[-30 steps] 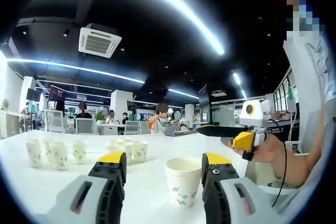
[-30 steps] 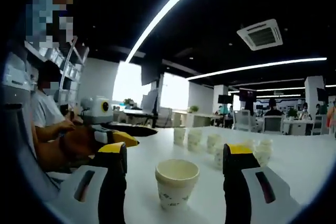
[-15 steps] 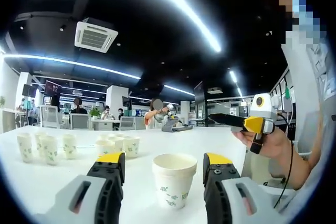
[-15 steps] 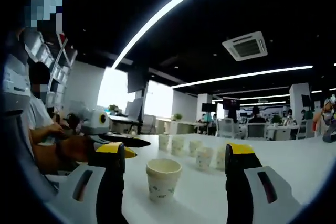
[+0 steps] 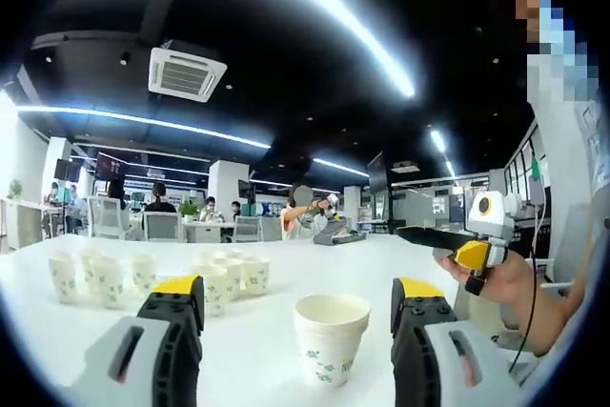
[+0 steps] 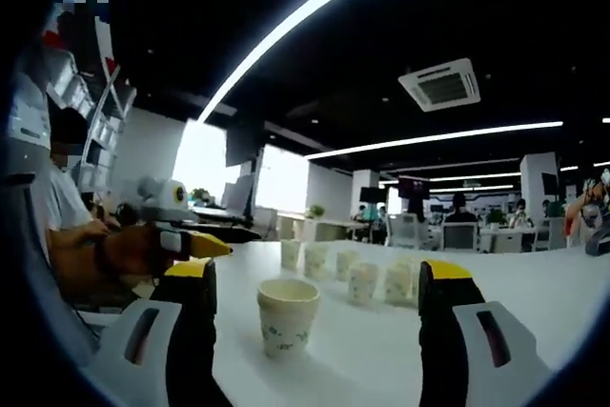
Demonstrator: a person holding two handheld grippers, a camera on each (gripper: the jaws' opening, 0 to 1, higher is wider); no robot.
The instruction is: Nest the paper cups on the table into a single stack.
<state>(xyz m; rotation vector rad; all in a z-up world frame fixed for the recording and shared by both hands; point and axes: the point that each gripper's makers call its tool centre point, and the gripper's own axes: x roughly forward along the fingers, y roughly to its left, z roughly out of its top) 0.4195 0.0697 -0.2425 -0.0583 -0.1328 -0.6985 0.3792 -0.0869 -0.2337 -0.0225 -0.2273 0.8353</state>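
Both pairs of fingers stand spread wide, holding nothing. In the left gripper view the left gripper (image 5: 295, 316) has its yellow-tipped fingers (image 5: 176, 293) further apart than half a second ago, and the lone paper cup (image 5: 331, 338) stands upright on the white table (image 5: 86, 331) between them, nearer the right-hand finger and touching neither. In the right gripper view the right gripper (image 6: 319, 302) is likewise released, its fingers (image 6: 440, 278) wider than before; the same lone paper cup (image 6: 286, 316) sits between them toward the left-hand finger, clear of both.

Further out, the cluster of loose paper cups (image 5: 152, 274) stands upright in a loose row and clump well beyond the near cup; from the other side the cluster (image 6: 348, 272) appears past the lone cup. The person's hand with the right gripper (image 5: 472, 253) enters the left gripper view from the right, and the left gripper in a hand (image 6: 176, 235) enters the right gripper view from the left. An office with desks and seated people lies behind.

The widening, with the cup framed by both grippers, reads as preparation for a first grasp. No cup appears nested yet, so the stack seems not yet begun. Which gripper will take the cup cannot be told.
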